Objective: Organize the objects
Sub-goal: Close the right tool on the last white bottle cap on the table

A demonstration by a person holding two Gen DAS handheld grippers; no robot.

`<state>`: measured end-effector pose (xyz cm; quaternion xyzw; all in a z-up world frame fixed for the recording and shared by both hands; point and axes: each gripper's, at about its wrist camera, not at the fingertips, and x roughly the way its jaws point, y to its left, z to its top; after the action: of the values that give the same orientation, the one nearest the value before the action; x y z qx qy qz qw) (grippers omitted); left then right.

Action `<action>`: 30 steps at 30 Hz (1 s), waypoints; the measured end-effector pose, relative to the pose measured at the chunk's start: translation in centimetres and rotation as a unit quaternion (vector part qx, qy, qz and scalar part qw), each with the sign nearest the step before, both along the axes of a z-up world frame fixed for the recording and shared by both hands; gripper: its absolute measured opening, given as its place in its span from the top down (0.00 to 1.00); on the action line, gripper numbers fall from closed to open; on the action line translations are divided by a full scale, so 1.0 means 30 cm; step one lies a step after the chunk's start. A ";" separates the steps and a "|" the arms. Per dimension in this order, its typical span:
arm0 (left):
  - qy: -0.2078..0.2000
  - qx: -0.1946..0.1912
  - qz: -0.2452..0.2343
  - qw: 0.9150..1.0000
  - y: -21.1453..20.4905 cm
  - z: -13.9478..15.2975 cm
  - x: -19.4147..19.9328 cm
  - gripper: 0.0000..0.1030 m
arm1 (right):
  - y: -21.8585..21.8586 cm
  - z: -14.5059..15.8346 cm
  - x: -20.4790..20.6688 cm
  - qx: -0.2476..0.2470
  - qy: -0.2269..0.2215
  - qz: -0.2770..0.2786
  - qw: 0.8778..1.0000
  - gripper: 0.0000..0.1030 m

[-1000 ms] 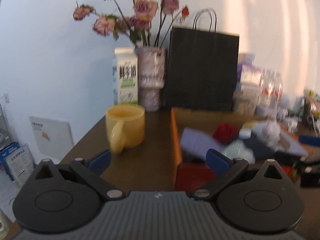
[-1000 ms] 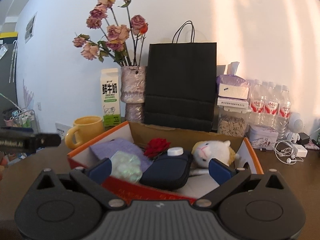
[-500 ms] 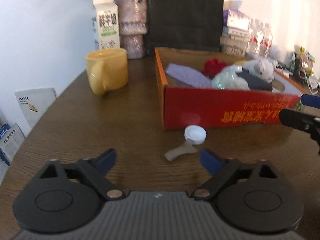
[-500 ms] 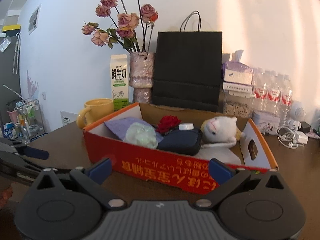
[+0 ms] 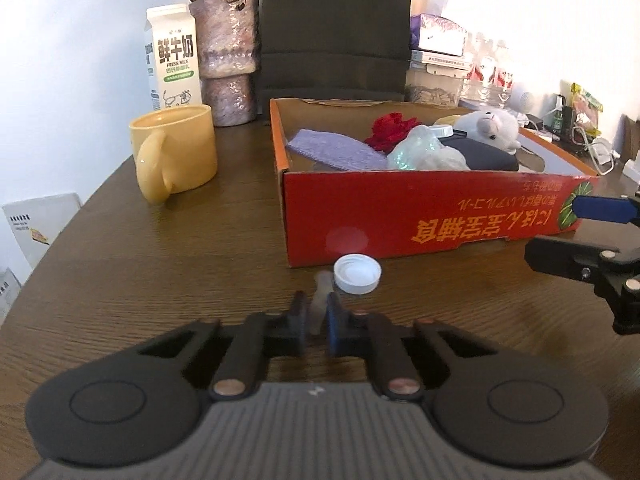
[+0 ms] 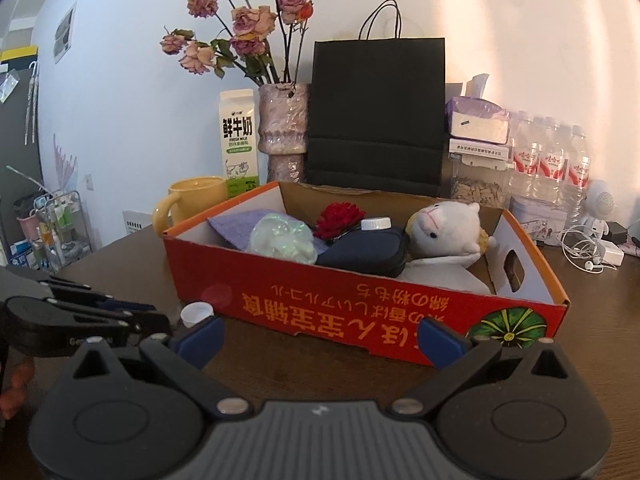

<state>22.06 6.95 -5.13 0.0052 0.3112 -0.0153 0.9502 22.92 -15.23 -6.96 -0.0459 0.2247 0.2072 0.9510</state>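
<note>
Behind the yellow mug [image 5: 176,152], milk carton [image 5: 173,56] labelled "FRESH MILK"

Scoop pinched in your left hand-held gripper [image 5: 318,316]

Your small beige scoop [image 5: 320,300] has a white round cup; its handle sits clamped between the pads, cup just beyond the fingertips.

The table [image 5: 168,264] is showing dark, grained wood with a soft sheen. The box [image 5: 432,216] is looking like glossy printed cardboard, the mug [image 5: 176,152] glazed and smooth, the bag [image 6: 378,112] matt paper.

Along the table's [image 5: 160,264] far edge we see a milk carton [image 5: 173,54], vase [image 5: 226,56] and black bag [image 5: 336,28].
</note>
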 end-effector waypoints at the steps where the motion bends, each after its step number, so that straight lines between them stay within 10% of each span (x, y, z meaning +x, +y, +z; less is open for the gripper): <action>1: -0.001 -0.003 0.002 1.000 0.005 0.001 -0.002 0.93 | 0.002 -0.002 0.001 -0.002 0.001 0.000 1.000 0.00; 21: -0.067 -0.024 0.032 0.997 0.158 0.114 -0.148 0.93 | 0.268 -0.047 0.050 -0.015 0.061 0.059 0.996 0.00; 30: -0.092 -0.031 0.042 0.994 0.219 0.161 -0.202 0.93 | 0.387 -0.060 0.073 -0.022 0.075 0.059 0.995 0.15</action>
<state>16.00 13.53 -0.31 -0.0359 0.2216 0.0158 0.9743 25.12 -3.61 -8.77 -0.0636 0.2971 0.2605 0.9164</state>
